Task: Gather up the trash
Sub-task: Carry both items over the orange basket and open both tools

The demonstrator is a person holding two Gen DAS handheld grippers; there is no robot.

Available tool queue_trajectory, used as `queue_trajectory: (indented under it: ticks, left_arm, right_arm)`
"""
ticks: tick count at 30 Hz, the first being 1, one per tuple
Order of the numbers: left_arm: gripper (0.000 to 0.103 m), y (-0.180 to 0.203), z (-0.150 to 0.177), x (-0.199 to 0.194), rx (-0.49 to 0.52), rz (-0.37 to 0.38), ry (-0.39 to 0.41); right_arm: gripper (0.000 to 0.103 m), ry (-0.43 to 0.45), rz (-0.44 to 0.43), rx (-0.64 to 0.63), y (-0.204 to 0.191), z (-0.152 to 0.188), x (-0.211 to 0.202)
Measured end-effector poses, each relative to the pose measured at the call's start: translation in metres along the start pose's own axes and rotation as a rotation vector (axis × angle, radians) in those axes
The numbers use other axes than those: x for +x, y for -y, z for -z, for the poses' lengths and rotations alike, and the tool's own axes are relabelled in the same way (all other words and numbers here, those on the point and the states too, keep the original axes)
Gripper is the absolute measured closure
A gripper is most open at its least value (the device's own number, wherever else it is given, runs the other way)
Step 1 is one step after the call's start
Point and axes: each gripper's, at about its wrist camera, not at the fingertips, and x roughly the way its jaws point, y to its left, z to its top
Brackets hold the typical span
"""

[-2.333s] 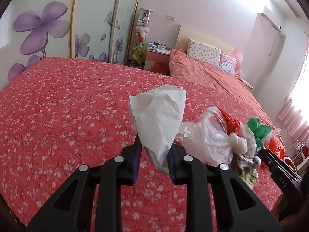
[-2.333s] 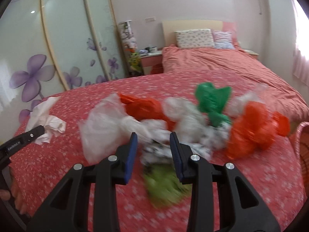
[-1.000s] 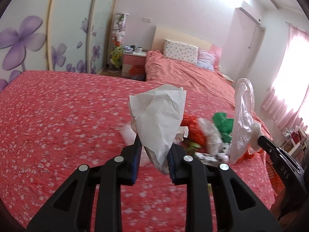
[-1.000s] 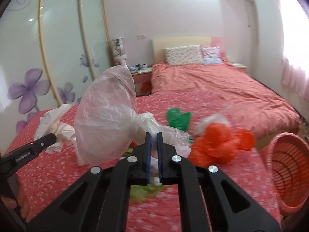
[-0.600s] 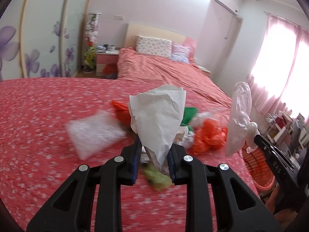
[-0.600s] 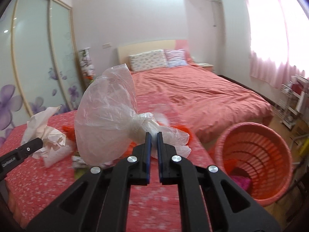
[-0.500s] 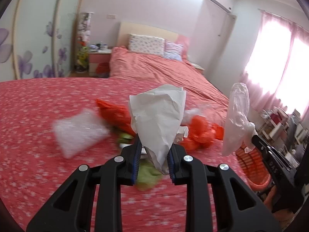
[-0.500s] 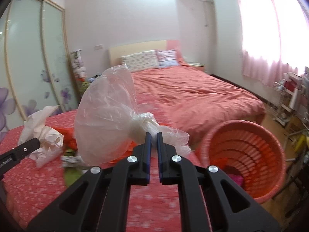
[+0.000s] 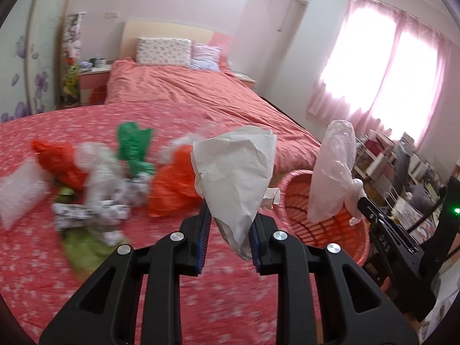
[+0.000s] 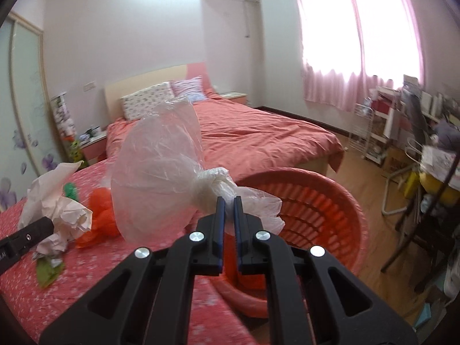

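Carrying 2 pieces of trash toward the basket, both grippers are seen loaded. In the left wrist view, the left gripper (image 9: 228,240) is clamped on a crumpled white paper (image 9: 234,172) that stands up at the centre of the frame. In the right wrist view, the right gripper (image 10: 227,224) is closed almost fully on the knotted neck of a clear plastic bag (image 10: 156,172), which balloons toward the centre left. The red basket (image 10: 330,198) is seen at the lower right of centre, just beyond the bag, beside the edge of the bed (image 9: 43,258). Nothing has been dropped yet. On the bedspread at the left of the left wrist view, a pile is left: an orange bag (image 9: 172,187), a green bag (image 9: 133,146), a red bag (image 9: 57,161) and several clear and crumpled pieces. The task is judged to be at an early stage, with several trips remaining.
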Motion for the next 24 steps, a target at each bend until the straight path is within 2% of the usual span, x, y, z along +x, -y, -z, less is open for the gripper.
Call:
queue_trajectory:
  ticks: [11, 20, 24]
  left_arm:
    - [0.078, 0.062, 0.001, 0.05, 0.07, 0.143, -0.061]
    - [0.078, 0.089, 0.007, 0.079, 0.111, 0.199, -0.12]
    - [0.078, 0.099, 0.009, 0.085, 0.12, 0.218, -0.135]
  right_arm:
    - [0.095, 0.001, 0.096, 0.103, 0.068, 0.001, 0.021]
    - [0.095, -0.005, 0.138, 0.182, 0.112, 0.001, 0.038]
    - [0.095, -0.01, 0.139, 0.206, 0.118, 0.001, 0.043]
